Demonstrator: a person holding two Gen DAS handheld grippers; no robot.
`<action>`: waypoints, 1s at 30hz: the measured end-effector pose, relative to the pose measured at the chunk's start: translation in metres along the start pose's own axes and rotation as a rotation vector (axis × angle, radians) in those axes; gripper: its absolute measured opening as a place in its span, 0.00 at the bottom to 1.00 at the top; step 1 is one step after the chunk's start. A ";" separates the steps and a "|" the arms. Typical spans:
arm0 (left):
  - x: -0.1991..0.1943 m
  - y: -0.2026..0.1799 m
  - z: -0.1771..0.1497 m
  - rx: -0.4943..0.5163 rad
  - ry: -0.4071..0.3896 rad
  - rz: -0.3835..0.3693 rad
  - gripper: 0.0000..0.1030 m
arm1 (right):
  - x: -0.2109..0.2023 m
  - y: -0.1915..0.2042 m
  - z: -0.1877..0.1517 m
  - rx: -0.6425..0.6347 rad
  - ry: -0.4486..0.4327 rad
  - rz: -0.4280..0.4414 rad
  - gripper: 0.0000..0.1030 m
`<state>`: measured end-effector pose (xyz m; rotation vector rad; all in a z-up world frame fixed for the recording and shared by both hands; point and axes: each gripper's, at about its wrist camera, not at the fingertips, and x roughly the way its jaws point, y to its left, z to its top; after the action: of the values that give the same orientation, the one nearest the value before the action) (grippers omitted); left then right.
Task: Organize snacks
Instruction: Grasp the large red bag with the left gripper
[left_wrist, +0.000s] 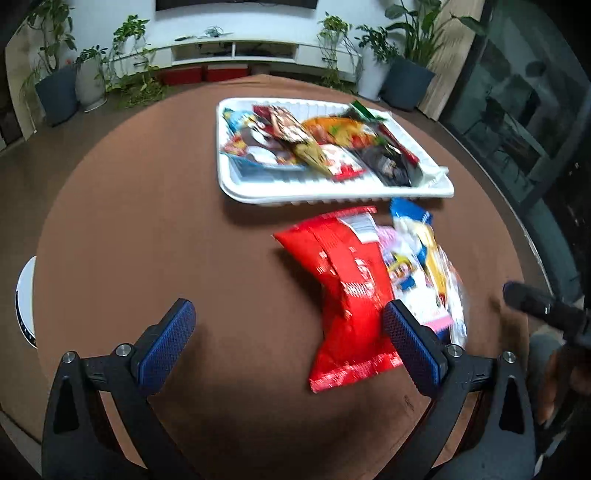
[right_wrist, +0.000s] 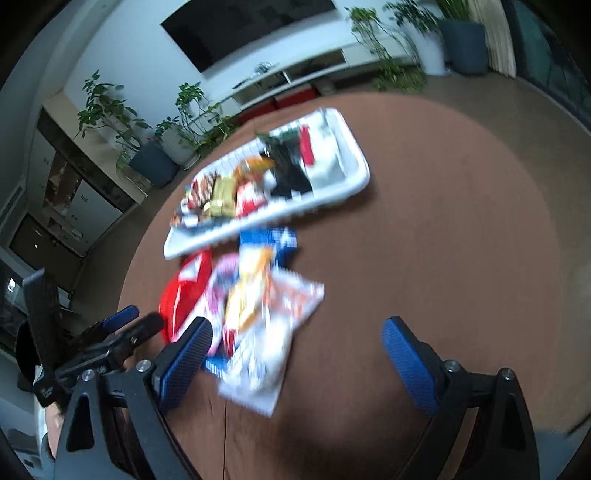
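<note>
Loosely heaped near the table's (left_wrist: 147, 206) middle — red packet (left_wrist: 343, 291), white-and-yellow packets (right_wrist: 266, 332) overlapping beside it, just short of the filled white tray (left_wrist: 332, 194). Left gripper (left_wrist: 290, 336) spread wide, empty — right gripper (right_wrist: 297, 354) likewise.

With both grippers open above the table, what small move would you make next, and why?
Probably ease the left gripper right and down over the red packet. It lies on the brown table in front of the white tray, outside it, overlapped by the white and blue packets. The right gripper is open too, empty.
</note>
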<state>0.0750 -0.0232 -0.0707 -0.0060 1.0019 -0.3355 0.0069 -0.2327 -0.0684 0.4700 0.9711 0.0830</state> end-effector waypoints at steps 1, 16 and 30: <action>0.001 -0.003 -0.001 0.006 -0.001 0.000 1.00 | -0.001 0.001 -0.007 -0.011 0.001 -0.006 0.93; 0.016 -0.026 0.026 0.103 0.029 0.054 1.00 | -0.005 -0.002 -0.018 -0.021 -0.002 -0.034 0.93; 0.046 -0.020 0.035 0.122 0.101 0.060 0.69 | -0.002 0.000 -0.015 -0.044 -0.003 -0.049 0.92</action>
<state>0.1210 -0.0604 -0.0863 0.1525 1.0778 -0.3446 -0.0065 -0.2278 -0.0740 0.4054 0.9755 0.0599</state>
